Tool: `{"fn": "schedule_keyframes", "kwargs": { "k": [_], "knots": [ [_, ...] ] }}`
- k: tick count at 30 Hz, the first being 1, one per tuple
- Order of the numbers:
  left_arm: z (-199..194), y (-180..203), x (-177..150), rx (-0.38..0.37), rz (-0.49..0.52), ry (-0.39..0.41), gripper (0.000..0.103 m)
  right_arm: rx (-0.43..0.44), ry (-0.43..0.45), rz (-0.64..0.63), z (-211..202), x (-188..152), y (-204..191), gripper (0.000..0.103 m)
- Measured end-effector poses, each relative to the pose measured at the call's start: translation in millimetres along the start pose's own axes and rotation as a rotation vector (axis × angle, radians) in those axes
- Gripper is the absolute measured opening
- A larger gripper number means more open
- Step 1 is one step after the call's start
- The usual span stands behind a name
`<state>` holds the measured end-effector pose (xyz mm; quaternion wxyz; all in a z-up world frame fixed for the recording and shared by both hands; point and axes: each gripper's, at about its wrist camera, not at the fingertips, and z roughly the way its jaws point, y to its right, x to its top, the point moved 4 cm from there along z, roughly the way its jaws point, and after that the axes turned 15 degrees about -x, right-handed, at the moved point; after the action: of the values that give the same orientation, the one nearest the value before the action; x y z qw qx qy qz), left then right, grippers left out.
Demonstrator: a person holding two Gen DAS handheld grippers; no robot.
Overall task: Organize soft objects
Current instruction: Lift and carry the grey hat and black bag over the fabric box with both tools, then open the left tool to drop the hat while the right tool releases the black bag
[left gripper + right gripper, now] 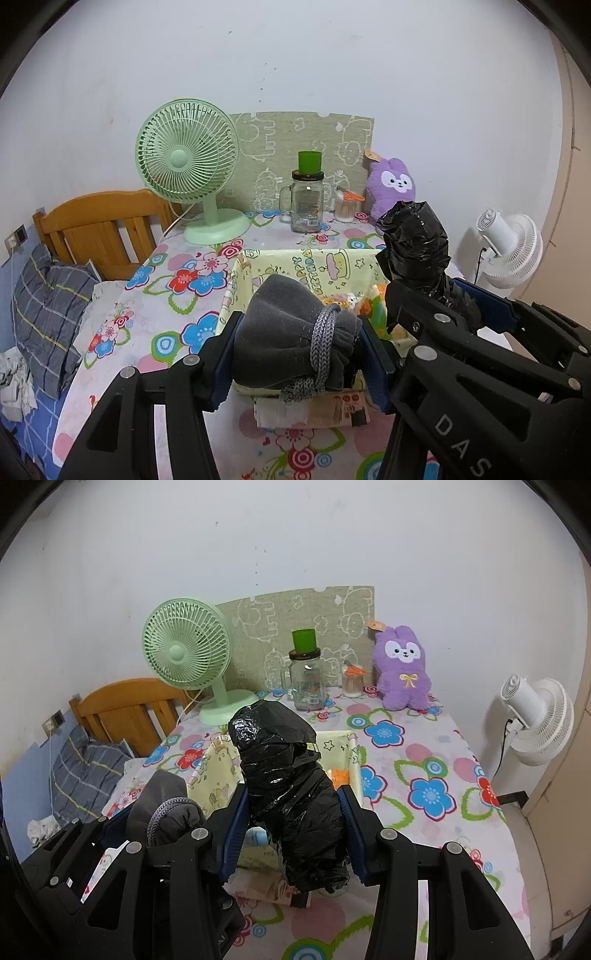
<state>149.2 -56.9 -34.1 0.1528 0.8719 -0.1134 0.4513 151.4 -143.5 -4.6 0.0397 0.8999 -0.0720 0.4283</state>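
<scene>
My left gripper (pixel 299 354) is shut on a grey drawstring pouch (pixel 291 332) with a braided grey cord, held above the near rim of a pale yellow fabric box (pixel 295 266). To its right my right gripper (pixel 293 834) is shut on a roll of crumpled black plastic bag (pixel 288 775), which stands upright over the same yellow fabric box (pixel 210 775). In the left wrist view the black plastic roll (pixel 417 247) sticks up beside the pouch. In the right wrist view the grey pouch (pixel 162 805) sits at lower left. Orange and patterned soft items lie inside the box.
The table (pixel 424 760) has a flowered cloth. At the back stand a green fan (pixel 188 653), a glass jar with a green cup on it (pixel 304 679), a toothpick holder (pixel 352 683) and a purple plush (pixel 402 668). A white fan (pixel 535 720) stands at right; bed and wooden headboard (pixel 99 225) at left.
</scene>
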Motion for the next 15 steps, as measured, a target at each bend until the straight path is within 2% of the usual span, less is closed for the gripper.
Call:
{"fn": "schedule_keyframes", "kwargs": {
  "k": [15],
  "knots": [
    [31.3,-13.1,19.0,0.028,0.012,0.004,0.06,0.035,0.008,-0.015,38.5,20.4,-6.1,0.051]
  ]
}}
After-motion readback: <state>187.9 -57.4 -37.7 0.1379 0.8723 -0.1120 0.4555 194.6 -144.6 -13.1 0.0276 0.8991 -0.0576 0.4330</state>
